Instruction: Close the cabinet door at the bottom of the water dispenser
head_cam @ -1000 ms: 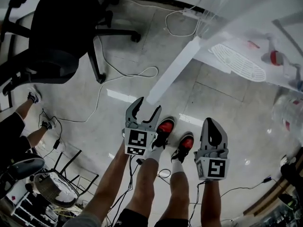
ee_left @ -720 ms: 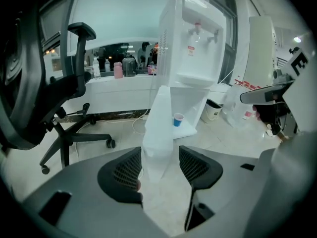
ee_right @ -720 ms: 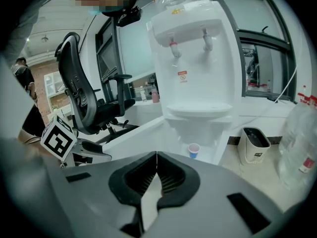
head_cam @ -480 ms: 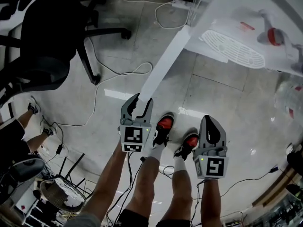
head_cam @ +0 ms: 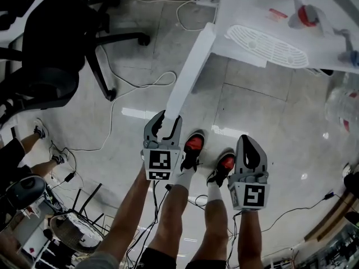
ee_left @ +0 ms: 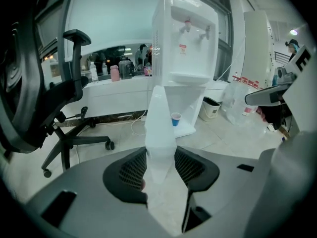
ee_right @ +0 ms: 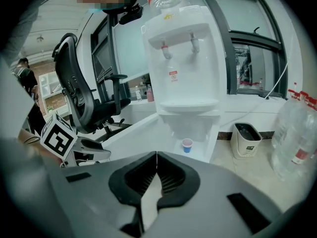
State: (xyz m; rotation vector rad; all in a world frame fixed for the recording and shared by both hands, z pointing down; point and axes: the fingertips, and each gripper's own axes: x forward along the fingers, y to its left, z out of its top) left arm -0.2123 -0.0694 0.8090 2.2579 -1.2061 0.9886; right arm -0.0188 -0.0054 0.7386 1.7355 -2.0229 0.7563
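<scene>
The white water dispenser (head_cam: 269, 15) stands at the top right of the head view. Its bottom cabinet door (head_cam: 188, 74) is swung open and reaches out toward me. My left gripper (head_cam: 167, 118) is shut on the door's free edge. In the left gripper view the white door (ee_left: 159, 128) fills the gap between the pads (ee_left: 136, 170), with the dispenser (ee_left: 185, 43) behind it. A blue cup (ee_right: 186, 145) sits inside the open cabinet. My right gripper (head_cam: 249, 140) hangs to the right of the door with its jaws shut on nothing, also seen in its own view (ee_right: 156, 155).
A black office chair (head_cam: 50, 43) stands at the left, with white cables (head_cam: 140, 86) on the tiled floor. A large water bottle (head_cam: 342, 105) and a small bin (ee_right: 246, 139) are right of the dispenser. My red shoes (head_cam: 193, 147) are between the grippers. Another person's legs (head_cam: 22, 144) are at the far left.
The left gripper's jaws went from wide open to closed on the door's edge. The right gripper shifted slightly; the dispenser sits higher in the head view.
</scene>
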